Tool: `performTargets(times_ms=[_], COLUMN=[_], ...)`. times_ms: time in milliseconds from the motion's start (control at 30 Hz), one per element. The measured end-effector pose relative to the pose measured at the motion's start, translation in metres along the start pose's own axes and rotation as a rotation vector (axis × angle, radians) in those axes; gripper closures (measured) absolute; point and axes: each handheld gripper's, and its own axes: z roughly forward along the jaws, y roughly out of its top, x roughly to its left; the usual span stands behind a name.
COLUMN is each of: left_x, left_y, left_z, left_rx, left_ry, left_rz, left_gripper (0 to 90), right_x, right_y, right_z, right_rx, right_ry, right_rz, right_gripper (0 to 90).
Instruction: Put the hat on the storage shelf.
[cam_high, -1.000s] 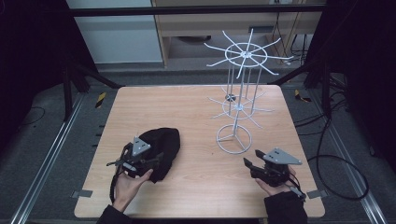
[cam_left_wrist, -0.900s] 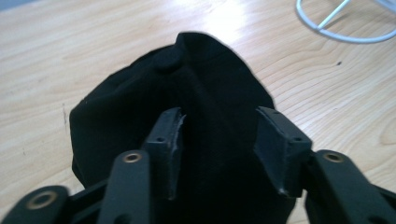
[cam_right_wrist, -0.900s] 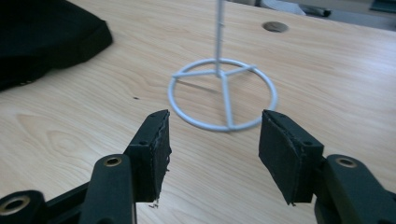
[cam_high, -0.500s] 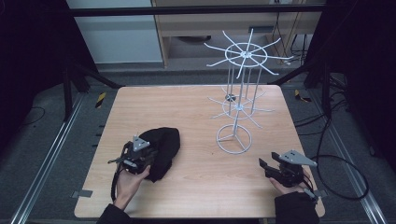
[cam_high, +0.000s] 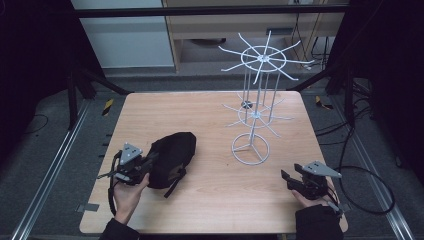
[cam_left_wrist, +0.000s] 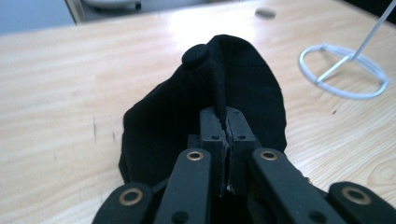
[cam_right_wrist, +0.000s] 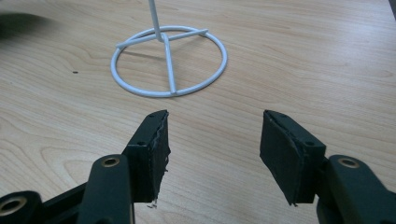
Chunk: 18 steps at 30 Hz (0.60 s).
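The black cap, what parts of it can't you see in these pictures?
- Near edge of the cap, left gripper view: hidden behind the shut left gripper, which pinches a fold of it.
- Its underside, high view: it lies against the table.
- Front or back of the cap, high view: too dark and crumpled to tell.
- Most of it, right gripper view: cut off by the top-left edge, only a dark blur.
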Motion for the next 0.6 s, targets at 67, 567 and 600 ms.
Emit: performTargets(times_ms=[67,567,600], left_x=[-0.001,-0.013,-0.013], left_y=[0.003,0.029,0.032], left_z=[-0.006,-0.051,-0.054], left_rx=[-0.036,-0.304,-0.319], left_ry=[-0.002,-0.082,-0.085], left_rz=[0.0,-0.009,-0.012], left_gripper=[87.9,87.9,87.9], right_x=[0.0,-0.006,-0.006], right_y=[0.0,-0.002,-0.002], right_z=[0.0,0.0,0.0], right_rx=[0.001,-0.015,-0.016], right_ry=[-0.003,-0.043,-0.045], right_rz=[0.001,-0.023,-0.026], right_gripper=[42.2,41.1,41.0])
